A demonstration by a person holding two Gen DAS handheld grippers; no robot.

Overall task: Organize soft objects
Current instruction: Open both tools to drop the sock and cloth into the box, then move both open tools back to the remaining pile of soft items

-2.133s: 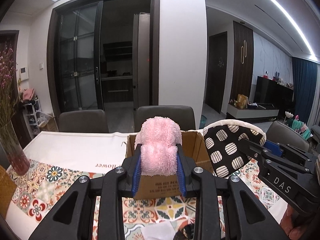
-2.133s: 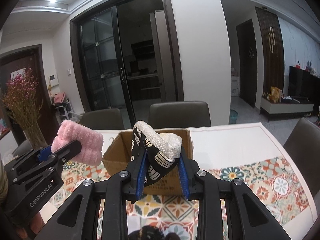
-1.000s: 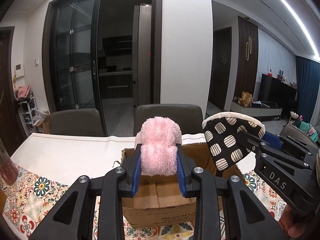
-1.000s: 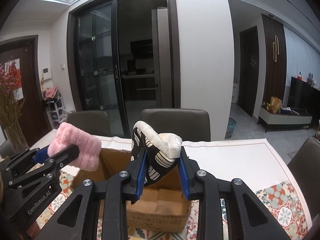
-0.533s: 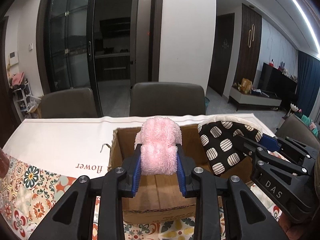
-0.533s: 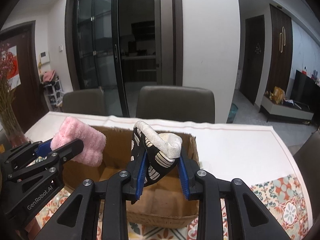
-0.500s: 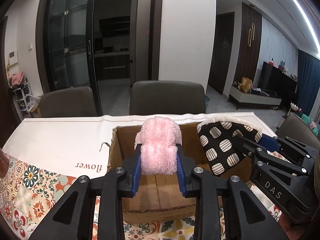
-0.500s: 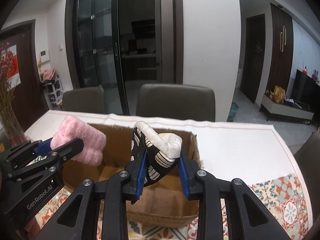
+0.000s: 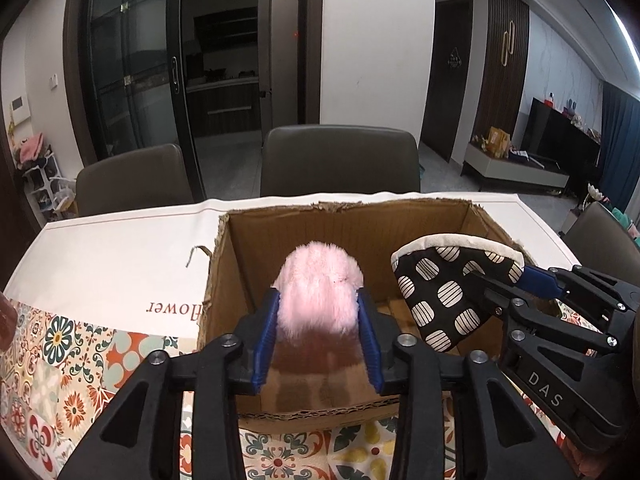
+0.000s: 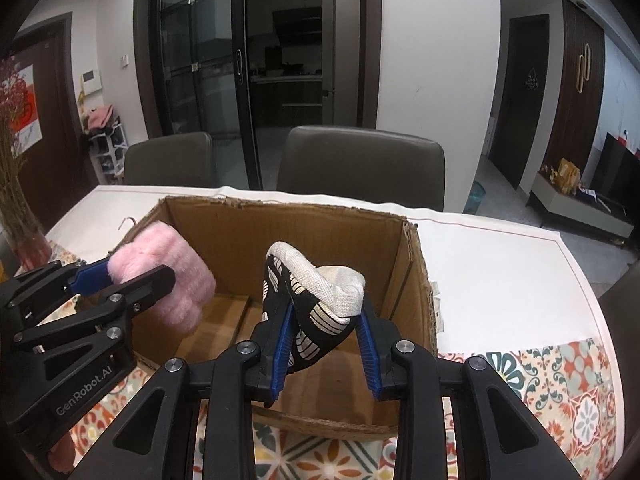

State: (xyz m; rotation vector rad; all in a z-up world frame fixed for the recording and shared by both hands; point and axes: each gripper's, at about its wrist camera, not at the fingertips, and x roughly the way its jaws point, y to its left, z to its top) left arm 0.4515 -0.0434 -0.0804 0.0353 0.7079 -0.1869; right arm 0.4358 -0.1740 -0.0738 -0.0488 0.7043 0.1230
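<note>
The left hand-held gripper [image 9: 318, 330] grasps a pink plush item [image 9: 320, 292] above the open cardboard box [image 9: 348, 220] on the counter [image 9: 116, 256]; the right hand-held gripper [image 10: 324, 344] grasps a black patterned slipper [image 10: 316, 300] over the same box

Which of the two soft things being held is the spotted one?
The black mitt with white patches, in the right gripper. The other, in the left gripper, is a plain pink fluffy piece.
</note>
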